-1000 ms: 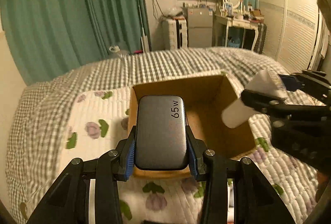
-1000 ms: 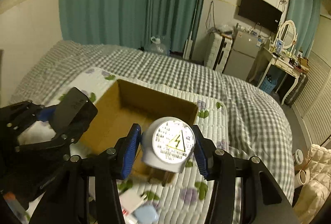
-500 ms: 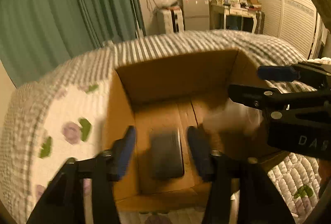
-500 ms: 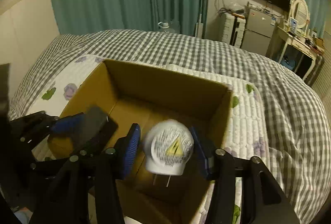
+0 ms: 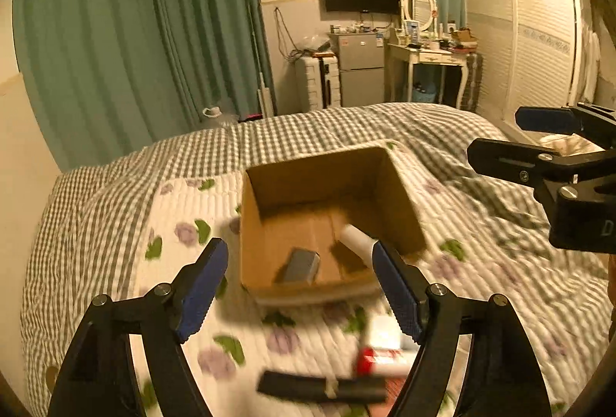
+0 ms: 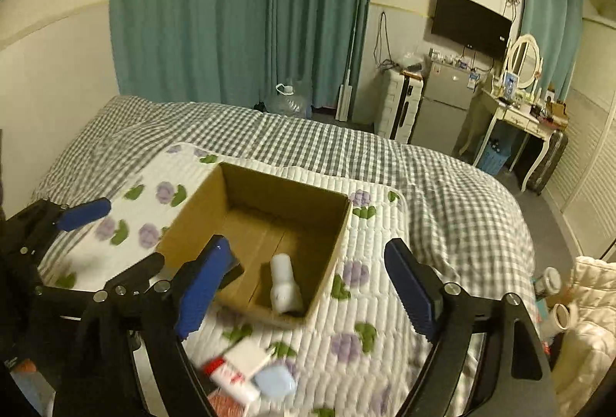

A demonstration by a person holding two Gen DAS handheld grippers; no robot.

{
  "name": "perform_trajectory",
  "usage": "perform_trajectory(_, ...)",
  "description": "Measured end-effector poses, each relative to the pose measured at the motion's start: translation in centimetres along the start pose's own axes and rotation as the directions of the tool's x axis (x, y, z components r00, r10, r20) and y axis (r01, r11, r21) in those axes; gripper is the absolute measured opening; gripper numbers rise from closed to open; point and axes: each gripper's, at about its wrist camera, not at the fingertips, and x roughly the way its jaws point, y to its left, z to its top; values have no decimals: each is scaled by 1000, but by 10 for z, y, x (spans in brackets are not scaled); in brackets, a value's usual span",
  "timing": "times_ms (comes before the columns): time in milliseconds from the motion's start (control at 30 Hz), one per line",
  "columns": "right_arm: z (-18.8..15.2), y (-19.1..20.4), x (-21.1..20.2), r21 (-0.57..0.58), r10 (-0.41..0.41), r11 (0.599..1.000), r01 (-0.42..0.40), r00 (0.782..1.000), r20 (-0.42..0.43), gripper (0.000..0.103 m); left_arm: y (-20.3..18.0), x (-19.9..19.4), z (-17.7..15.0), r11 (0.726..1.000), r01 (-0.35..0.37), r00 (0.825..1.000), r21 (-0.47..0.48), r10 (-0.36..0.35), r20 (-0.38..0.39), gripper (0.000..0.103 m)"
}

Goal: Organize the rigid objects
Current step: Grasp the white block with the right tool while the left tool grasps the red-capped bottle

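Two items already lie in the cardboard box [image 6: 338,224] on the bed: grey charger [image 5: 300,266] and white plug adapter [image 6: 284,282]. Both claws, left gripper [image 5: 298,290] and right gripper [image 6: 308,286], gape empty. Small boxes [image 6: 246,367] near the bed's front edge remain.
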Motion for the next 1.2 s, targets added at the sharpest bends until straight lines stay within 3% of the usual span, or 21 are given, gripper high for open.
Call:
perform_trajectory(233, -52, 15, -42, -21, 4, 1000, -5, 998, -70, 85, -15, -26, -43, 1000, 19, 998, -6, -19, -62, 80)
perform_trajectory(433, -113, 19, -12, -48, 15, 999, -24, 981, -191, 85, -29, -3, -89, 1000, -2, 991, -3, 2, -136, 80)
perform_trajectory(667, -173, 26, 47, -102, 39, 991, -81, 931, -364, 84, -28, 36, -133, 998, -25, 972, -50, 13, -233, 80)
perform_trajectory(967, -208, 50, 95, -224, -10, 966, -130, 844, -536, 83, -24, 56, -148, 997, 1, 960, -81, -23, -278, 80)
perform_trajectory(1033, -210, 51, 97, -233, -16, 964, -132, 840, -543, 73, -24, 57, -149, 997, 7, 958, -83, -30, -284, 80)
perform_trajectory(1100, -212, 51, 96, -231, -7, 962, -143, 839, -544, 55, -26, 57, -150, 997, 9, 957, -77, -31, -289, 80)
perform_trajectory(1200, -209, 52, 86, -246, -4, 959, -140, 862, -507, 55, -32, 54, -147, 998, 30, 955, -60, -46, -293, 80)
